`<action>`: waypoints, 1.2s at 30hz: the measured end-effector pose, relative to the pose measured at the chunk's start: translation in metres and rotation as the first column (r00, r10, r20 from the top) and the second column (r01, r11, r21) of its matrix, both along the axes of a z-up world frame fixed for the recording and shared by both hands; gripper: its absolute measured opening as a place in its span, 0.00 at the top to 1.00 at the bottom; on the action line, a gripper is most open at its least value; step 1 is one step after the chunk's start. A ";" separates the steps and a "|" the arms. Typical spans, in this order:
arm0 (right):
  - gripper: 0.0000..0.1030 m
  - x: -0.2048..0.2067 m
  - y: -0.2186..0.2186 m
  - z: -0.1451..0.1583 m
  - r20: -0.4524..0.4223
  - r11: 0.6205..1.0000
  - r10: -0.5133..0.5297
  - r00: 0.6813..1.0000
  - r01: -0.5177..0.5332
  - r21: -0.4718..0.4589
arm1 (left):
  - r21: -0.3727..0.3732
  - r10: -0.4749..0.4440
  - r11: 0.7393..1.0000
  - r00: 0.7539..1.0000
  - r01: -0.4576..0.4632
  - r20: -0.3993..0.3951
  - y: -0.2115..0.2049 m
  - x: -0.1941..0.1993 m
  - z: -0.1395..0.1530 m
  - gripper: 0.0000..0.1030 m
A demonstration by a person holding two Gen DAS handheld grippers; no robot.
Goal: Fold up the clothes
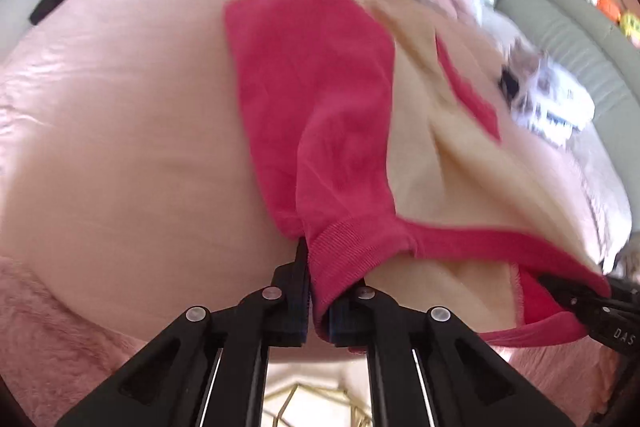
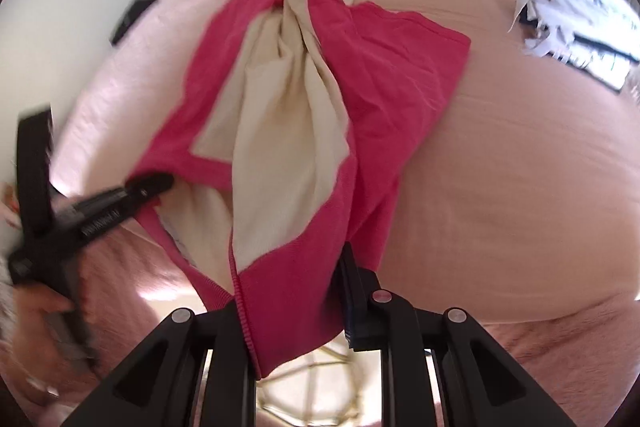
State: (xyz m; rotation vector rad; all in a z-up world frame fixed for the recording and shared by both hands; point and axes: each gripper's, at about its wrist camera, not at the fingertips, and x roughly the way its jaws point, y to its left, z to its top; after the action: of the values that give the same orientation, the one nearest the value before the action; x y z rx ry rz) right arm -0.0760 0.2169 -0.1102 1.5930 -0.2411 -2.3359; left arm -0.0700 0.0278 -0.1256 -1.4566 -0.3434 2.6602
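The left claw [image 1: 318, 291] is clamped narrow on the ribbed red waistband of a red-and-cream garment [image 1: 312, 99], and the right claw [image 2: 304, 315] pinches the same band further along, so the waist stretches between the two while the rest trails away across the pink bed [image 1: 120, 115]. The garment looks like small shorts or underwear with cream lining panels showing (which side faces out is hard to tell through the blur). In the right wrist view the cream cloth is bunched into a twisted ridge down the middle, and the red panels lie unevenly on either side. My judgement is that the main risk is folding that twist in: if the claws bring the band over while the cloth is gathered, the fold will come out lumpy and skewed. The grips also sit near the band's edge, so a sharp tug or uneven pull could slip one corner free and drop that side.
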 end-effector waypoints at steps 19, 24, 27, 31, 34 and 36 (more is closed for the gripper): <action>0.70 0.000 -0.008 0.025 -0.073 0.997 0.061 0.995 -0.064 -0.040 | 0.246 -0.109 0.966 0.988 0.081 0.106 -0.007 0.021 -0.002 0.58; 0.68 0.008 -0.004 0.029 -0.088 1.000 0.024 0.996 -0.025 -0.009 | 0.253 -0.037 0.967 0.997 0.016 0.075 -0.021 0.013 0.002 0.58; 0.68 0.015 0.019 0.021 -0.066 0.989 -0.108 0.992 0.100 -0.110 | 0.306 0.013 0.949 0.981 -0.073 0.193 -0.037 0.008 -0.024 0.59; 0.61 0.022 0.009 0.029 -0.188 0.999 -0.051 0.981 0.050 -0.011 | 0.265 -0.014 0.963 0.980 -0.039 0.197 -0.021 0.000 -0.026 0.59; 0.61 0.021 0.008 0.029 -0.148 0.998 0.012 0.989 -0.020 -0.054 | 0.255 -0.045 0.967 0.981 -0.006 0.191 -0.007 -0.002 -0.025 0.58; 0.55 0.018 0.007 0.025 -0.107 0.997 0.041 0.993 -0.048 -0.066 | 0.238 -0.051 0.971 0.980 0.003 0.194 0.000 -0.004 -0.026 0.58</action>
State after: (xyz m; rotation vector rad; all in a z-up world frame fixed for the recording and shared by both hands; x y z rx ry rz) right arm -0.0580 0.2242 -0.0850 1.4240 -0.2562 -2.3434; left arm -0.0738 0.0282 -0.1516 -1.6369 -0.6280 2.3576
